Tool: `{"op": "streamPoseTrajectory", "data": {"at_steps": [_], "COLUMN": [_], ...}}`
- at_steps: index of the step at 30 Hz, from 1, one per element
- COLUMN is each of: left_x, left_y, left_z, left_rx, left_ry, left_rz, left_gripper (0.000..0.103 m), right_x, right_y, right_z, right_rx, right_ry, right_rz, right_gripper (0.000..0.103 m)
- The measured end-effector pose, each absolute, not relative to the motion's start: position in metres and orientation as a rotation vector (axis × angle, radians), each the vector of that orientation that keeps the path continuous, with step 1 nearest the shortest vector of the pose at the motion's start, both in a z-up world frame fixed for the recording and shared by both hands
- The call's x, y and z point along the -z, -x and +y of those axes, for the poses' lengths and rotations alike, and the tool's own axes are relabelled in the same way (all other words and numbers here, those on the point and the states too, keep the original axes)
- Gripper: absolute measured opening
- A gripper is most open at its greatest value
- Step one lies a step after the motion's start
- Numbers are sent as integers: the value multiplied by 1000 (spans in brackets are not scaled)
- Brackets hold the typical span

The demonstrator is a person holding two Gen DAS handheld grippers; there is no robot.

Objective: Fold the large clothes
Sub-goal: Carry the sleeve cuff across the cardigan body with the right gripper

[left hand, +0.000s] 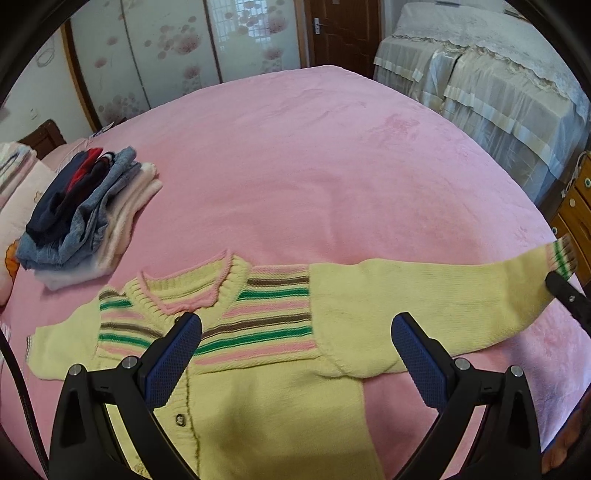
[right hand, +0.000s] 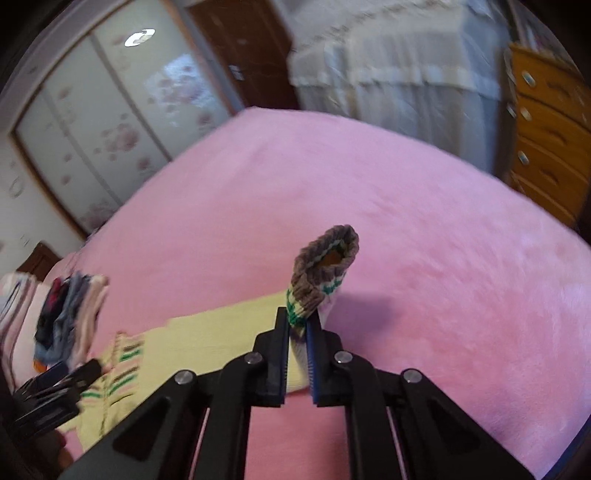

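Observation:
A pale yellow knitted cardigan [left hand: 266,398] with pink, green and brown chest stripes lies front up on the pink bed [left hand: 314,166]. My left gripper [left hand: 295,332] hovers open over its chest, with nothing between its blue pads. One sleeve [left hand: 424,295] stretches out to the right. My right gripper [right hand: 300,325] is shut on that sleeve's striped cuff [right hand: 325,266], which stands up above the fingertips, lifted off the bed. In the left wrist view the right gripper's black finger [left hand: 565,291] shows at the cuff [left hand: 561,258]. The other sleeve [left hand: 62,350] lies folded in at the left.
A stack of folded clothes [left hand: 85,218] sits at the bed's left side by pillows [left hand: 14,206]. Beyond the bed are a floral sliding wardrobe [left hand: 166,48], a dark door [left hand: 343,33], a second bed with a lace cover [left hand: 491,74] and a wooden drawer chest [right hand: 546,140] at the right.

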State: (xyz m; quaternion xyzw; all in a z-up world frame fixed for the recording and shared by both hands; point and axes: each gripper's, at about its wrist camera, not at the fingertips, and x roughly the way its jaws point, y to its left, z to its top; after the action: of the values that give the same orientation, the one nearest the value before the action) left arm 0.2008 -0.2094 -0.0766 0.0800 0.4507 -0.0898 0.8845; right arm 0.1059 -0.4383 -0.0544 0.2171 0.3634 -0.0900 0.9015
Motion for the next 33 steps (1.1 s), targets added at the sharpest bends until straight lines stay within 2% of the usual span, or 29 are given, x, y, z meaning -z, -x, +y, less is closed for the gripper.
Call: {"op": "streamPoseTrajectory", "data": {"at_steps": [5,8,16,20,21,22,23,25,29,33], "left_x": [69,67,102,127,134,138,142,150,157,161], "left_y": [-196,-193,-194,-193,-194,-194,-195,-196,-198,-203], "left_z": [-170,-143,-81,-66,-62,-61,-58,-55,-58,-69], "left_rx": [154,126,93,169,209,235,260,321,401,497], "left_ry": [-118,-93,-7,77,118,148,180,260,353,427], "left_rz": [942,945,1050,1127,1146,1157,1167,1184,1181,1191], "left_gripper": [102,102,102,100,98,95,93,90,88,62], "right_x": [19,19,90,126,125,123,118,107,98,98], "right_y": [-115,-120,-143,-146,-143,-141,-136,-125,-110,-92], "right_z": [-367,-328,-236,-226,-228,-230,-232,-241,-248,-260], "right_rx": [-5,-93,-228,-236,-246,-254,-258,-245,-226,-214], "right_ry": [-326,-263,-123,-109,-116,-124,-130,-135,-163,-197], "right_rz": [713,725,931,1056,1051,1043,1032,994,960,952], "right_gripper": [8,8,10,23,25,31,42,54,56,56]}}
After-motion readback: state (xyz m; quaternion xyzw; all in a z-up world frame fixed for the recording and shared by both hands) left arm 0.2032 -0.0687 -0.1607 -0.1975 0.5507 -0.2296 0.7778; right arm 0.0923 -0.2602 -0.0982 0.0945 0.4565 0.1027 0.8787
